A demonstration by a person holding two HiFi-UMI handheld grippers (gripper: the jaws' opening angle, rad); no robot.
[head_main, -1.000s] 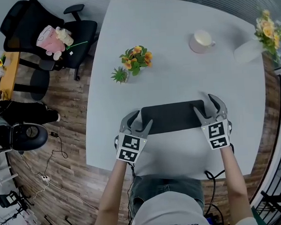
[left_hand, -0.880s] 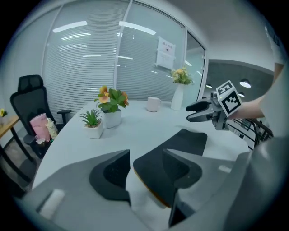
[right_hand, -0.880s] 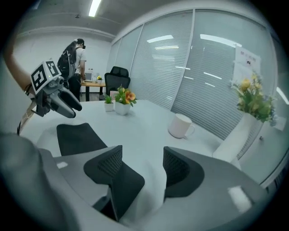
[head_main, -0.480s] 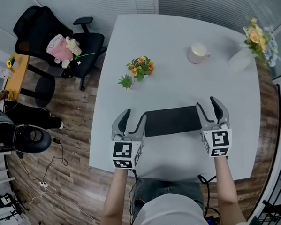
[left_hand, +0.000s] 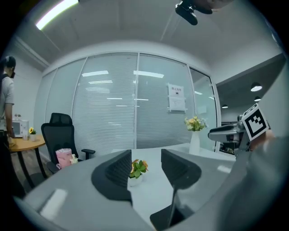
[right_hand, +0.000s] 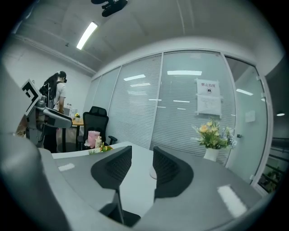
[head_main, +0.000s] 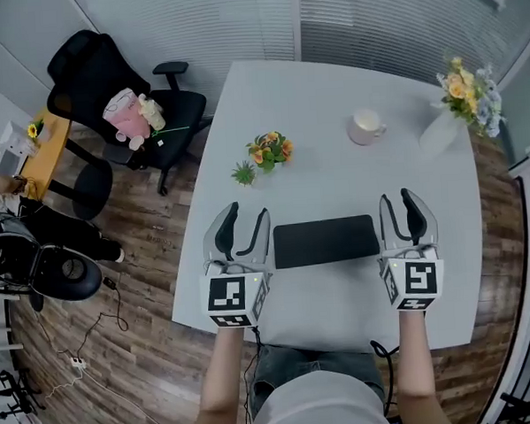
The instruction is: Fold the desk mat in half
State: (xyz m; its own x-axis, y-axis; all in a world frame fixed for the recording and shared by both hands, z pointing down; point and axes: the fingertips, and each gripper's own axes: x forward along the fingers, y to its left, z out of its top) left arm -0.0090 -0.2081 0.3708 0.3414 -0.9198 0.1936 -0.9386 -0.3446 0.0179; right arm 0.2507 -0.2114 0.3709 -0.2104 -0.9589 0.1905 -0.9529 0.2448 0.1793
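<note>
Both tongs have risen off the short ends of the desk mat (head_main: 326,241), where they sat a second ago, and now point roughly level above the desk (head_main: 334,181). The left tongs (head_main: 246,218) are released, the jaws standing apart with only air between them. The right tongs (head_main: 397,201) have just been closing partway, yet a gap remains and they grip nothing.

The mat lies flat on the desk between the two tongs and below them, a dark oblong with one short end near each.

Ahead of the left tongs stand a small green plant (head_main: 243,173) and, just beyond it, potted flowers (head_main: 271,150). Ahead of the right tongs sits a cup (head_main: 364,127), all of these well apart from the mat. Farther ahead and to the right of the right tongs is a vase of flowers (head_main: 458,99). Off the desk, beyond the left tongs, an office chair (head_main: 98,74) holds a pink plush toy (head_main: 129,116).
</note>
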